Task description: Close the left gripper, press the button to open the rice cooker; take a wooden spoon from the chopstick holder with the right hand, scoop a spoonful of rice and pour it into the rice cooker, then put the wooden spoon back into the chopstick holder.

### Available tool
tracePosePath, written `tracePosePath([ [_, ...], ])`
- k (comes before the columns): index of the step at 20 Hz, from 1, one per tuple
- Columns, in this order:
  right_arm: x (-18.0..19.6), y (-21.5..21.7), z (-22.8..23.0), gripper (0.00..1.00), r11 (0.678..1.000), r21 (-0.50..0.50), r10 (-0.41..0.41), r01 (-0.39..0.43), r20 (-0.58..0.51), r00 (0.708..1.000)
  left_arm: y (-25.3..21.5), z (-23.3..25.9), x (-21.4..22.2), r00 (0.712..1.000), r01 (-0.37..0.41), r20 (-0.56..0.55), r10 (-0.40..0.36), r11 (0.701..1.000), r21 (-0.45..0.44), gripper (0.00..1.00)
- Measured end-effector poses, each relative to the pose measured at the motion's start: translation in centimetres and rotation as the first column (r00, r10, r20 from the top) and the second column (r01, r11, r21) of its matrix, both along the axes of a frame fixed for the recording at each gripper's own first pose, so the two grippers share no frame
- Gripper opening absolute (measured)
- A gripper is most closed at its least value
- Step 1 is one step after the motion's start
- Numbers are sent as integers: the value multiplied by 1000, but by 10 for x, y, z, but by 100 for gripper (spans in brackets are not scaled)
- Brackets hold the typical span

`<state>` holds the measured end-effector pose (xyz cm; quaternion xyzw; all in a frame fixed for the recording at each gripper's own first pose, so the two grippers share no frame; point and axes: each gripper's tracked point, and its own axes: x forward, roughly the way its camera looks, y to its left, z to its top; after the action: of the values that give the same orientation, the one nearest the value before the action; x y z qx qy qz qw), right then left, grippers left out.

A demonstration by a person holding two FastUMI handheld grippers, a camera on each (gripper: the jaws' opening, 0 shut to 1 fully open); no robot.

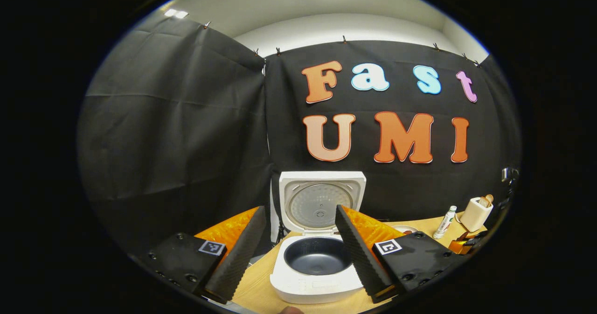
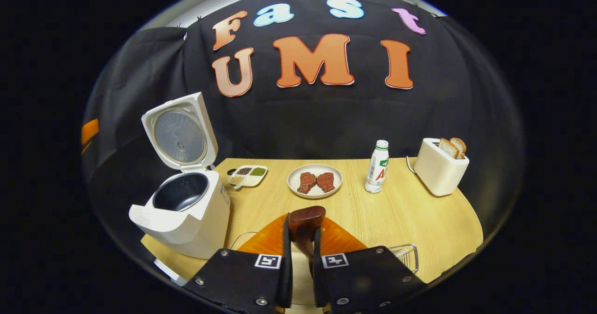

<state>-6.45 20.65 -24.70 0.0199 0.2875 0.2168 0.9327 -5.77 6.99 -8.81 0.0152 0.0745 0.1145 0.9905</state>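
Cooker point(image 2: 186, 202) open at table's point(image 2: 401, 211) left, pot bare. Left gripper point(image 1: 298, 248) spread wide before it, holding nothing. Right gripper point(image 2: 302, 244) clamps spoon point(image 2: 305, 223), bowl pointing toward the far steak plate point(image 2: 315, 181).

Black cloth wall point(image 1: 186, 118), wooden table point(image 2: 396, 211).

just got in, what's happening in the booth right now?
The rice cooker is already open, lid up, dark inner pot showing nothing in it. The left gripper hangs open in front of it. The right gripper is shut on the wooden spoon, bowl end up, above the table. A sectioned dish of grains sits beside the cooker. A wire holder is near the table's front edge. No rice scooped yet, it seems.
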Motion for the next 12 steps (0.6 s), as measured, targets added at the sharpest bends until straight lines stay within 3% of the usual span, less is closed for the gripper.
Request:
tracePosePath([
  [6,-3,5,-28,18,999,-36,-13,13,9,1000,7,-6,-4,1000,-22,-20,22,1000,21,100],
  [12,-19,13,-33,18,997,-80,-20,19,-18,1000,3,-22,-1,998,-17,-58,15,999,-28,100],
])
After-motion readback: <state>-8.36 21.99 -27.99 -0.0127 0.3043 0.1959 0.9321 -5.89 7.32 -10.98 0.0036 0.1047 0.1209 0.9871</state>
